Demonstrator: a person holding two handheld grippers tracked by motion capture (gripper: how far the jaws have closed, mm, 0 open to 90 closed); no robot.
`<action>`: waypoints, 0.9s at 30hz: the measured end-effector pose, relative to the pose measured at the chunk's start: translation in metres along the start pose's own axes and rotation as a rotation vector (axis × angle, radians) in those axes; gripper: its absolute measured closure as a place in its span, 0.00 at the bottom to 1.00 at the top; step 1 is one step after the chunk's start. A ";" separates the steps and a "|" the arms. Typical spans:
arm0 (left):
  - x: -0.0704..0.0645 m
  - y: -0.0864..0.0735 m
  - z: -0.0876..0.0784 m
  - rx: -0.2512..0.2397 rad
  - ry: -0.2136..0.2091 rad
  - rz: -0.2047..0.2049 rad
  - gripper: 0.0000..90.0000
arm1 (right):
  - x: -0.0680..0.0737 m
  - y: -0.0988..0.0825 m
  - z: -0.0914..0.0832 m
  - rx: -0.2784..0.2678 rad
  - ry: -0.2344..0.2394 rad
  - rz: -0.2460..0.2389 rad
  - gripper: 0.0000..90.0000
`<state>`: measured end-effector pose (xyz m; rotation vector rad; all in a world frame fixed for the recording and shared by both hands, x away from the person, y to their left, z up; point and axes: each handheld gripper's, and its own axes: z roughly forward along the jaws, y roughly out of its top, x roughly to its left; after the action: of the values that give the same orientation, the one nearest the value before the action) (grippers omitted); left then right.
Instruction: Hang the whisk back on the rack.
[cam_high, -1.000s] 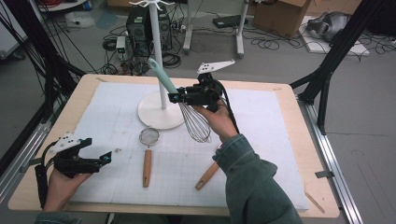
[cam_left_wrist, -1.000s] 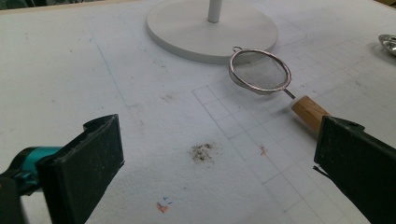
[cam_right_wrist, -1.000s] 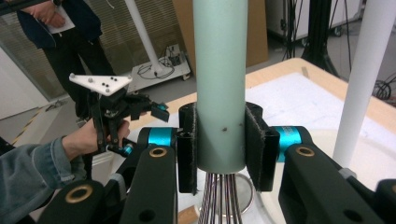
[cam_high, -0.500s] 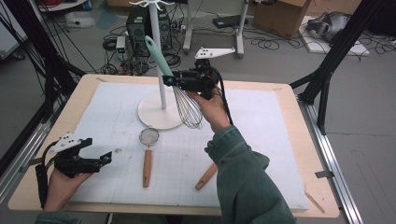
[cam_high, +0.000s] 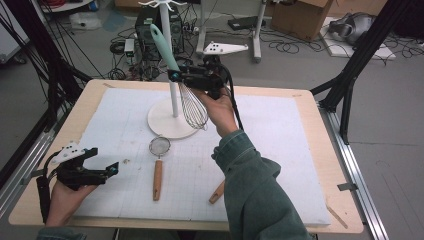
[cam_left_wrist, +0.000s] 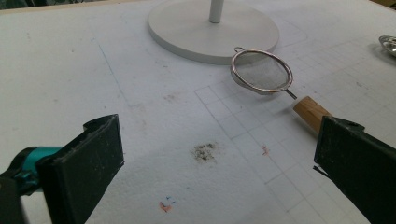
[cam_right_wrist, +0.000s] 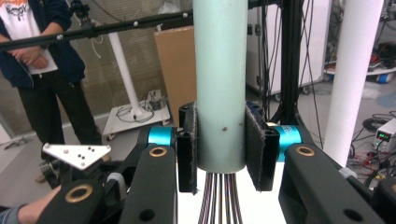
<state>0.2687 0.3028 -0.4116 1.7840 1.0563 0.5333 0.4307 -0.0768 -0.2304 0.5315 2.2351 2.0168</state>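
A whisk with a pale teal handle (cam_high: 165, 47) and wire loops (cam_high: 194, 107) hangs in the air beside the white stand's pole (cam_high: 173, 97). My right gripper (cam_high: 177, 76) is shut on the handle just above the wires. In the right gripper view the handle (cam_right_wrist: 220, 84) stands upright, pinched between both pads (cam_right_wrist: 187, 154), with the pole (cam_right_wrist: 355, 74) to its right. My left gripper (cam_high: 103, 161) rests low at the table's front left, open with nothing between its jaws. Ahead of it lies a small mesh strainer (cam_left_wrist: 261, 72) with a wooden handle (cam_high: 157, 180).
The stand's round base (cam_high: 167, 122) sits mid-table on a white mat (cam_high: 280, 140). A second wooden-handled utensil (cam_high: 216, 192) lies partly under the right sleeve. A metal piece (cam_left_wrist: 387, 44) shows at the far right. A person (cam_right_wrist: 42, 70) stands beyond the table.
My right gripper has lifted the whisk higher and carried it left, closer to the stand's pole. The left gripper has stayed where it was.
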 end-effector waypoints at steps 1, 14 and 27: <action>0.000 0.000 0.000 0.000 0.000 -0.001 0.02 | 0.000 0.001 0.000 -0.002 -0.007 0.001 0.77; 0.002 0.001 -0.003 -0.010 0.000 -0.007 0.02 | 0.006 0.029 0.014 -0.052 -0.070 -0.019 0.77; 0.004 0.000 -0.005 -0.016 0.006 -0.011 0.02 | 0.004 0.036 0.022 -0.054 -0.143 -0.012 0.77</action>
<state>0.2671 0.3089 -0.4095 1.7626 1.0625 0.5396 0.4402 -0.0518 -0.1970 0.6335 2.0908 1.9605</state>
